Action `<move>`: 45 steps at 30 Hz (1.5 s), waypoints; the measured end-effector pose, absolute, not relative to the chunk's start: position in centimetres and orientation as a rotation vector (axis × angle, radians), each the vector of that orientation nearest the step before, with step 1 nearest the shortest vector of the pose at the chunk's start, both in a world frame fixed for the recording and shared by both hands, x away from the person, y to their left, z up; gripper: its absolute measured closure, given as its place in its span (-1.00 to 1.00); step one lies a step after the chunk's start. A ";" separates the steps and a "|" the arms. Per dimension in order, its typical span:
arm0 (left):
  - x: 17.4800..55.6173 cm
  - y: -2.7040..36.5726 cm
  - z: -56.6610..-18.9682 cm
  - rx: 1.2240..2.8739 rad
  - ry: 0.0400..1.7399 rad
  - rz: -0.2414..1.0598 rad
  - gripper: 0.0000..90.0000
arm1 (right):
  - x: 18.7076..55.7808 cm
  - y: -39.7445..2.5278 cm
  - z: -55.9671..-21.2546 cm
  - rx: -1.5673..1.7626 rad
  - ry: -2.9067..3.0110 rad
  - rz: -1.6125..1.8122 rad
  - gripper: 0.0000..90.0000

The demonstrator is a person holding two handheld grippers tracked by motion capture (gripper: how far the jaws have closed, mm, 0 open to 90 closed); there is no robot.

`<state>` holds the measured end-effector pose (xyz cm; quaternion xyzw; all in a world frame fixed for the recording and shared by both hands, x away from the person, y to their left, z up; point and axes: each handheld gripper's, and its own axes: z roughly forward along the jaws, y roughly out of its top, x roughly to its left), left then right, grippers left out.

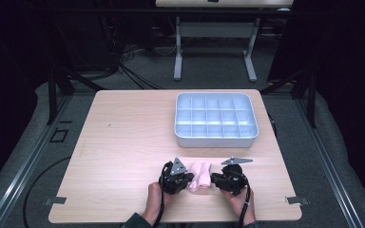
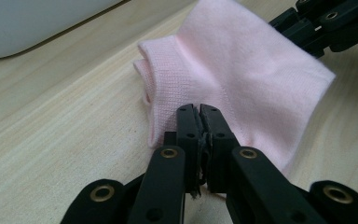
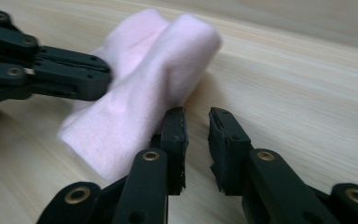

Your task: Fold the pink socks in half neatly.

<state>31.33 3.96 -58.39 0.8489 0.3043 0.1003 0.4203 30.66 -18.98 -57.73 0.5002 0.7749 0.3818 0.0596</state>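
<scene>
I am working on the small pale pink knitted sock [image 1: 200,174], which is lying on the light wooden table [image 1: 123,142] near my edge, between the two tools and well short of the grey plastic compartment tray [image 1: 216,119]. My left gripper [image 1: 188,179] is pinching the sock: in the left gripper view its jaws are pressed together on the fabric just below the ribbed cuff [image 2: 161,70]. My right gripper [image 3: 196,122] is resting beside the sock's other end with its jaws slightly parted and nothing between them, one jaw just touching the cloth.

I judge that I am in the folding or bundling step, with one side secured and the other not yet gripped. The next move is calling for the right jaws to shift sideways onto the fabric edge and close, without dragging the sock out of the left grip.

The high view is giving me the layout, sock to tray, but not how the jaws stand. The left gripper view is showing the clamp on the cloth; the right gripper view is showing the doubled, rolled look of the far end and the gap in its own jaws.
</scene>
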 end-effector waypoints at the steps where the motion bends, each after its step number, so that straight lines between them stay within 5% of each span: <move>1: 31.4 4.0 -58.4 2.131 0.762 0.247 0.94 | 30.6 -18.8 -57.7 1.513 2.343 1.176 0.73; 20: 31.7 4.3 -58.3 2.135 0.757 0.212 0.93 | 32.3 -14.2 -55.7 1.269 2.423 1.156 0.72; 27: 31.7 4.2 -58.1 2.136 0.766 0.183 0.59 | 32.9 -14.8 -56.4 1.274 2.449 1.118 0.60; 30: 31.6 4.5 -57.7 2.133 0.771 0.185 0.18 | 33.0 -15.2 -56.6 1.267 2.461 1.097 0.52; 33: 31.4 5.4 -57.2 2.102 0.782 0.166 0.05 | 33.0 -15.0 -56.4 1.263 2.465 1.079 0.50; 45: 31.7 6.7 -54.7 2.017 0.843 0.202 0.06 | 32.8 -13.8 -56.0 1.190 2.488 0.978 0.37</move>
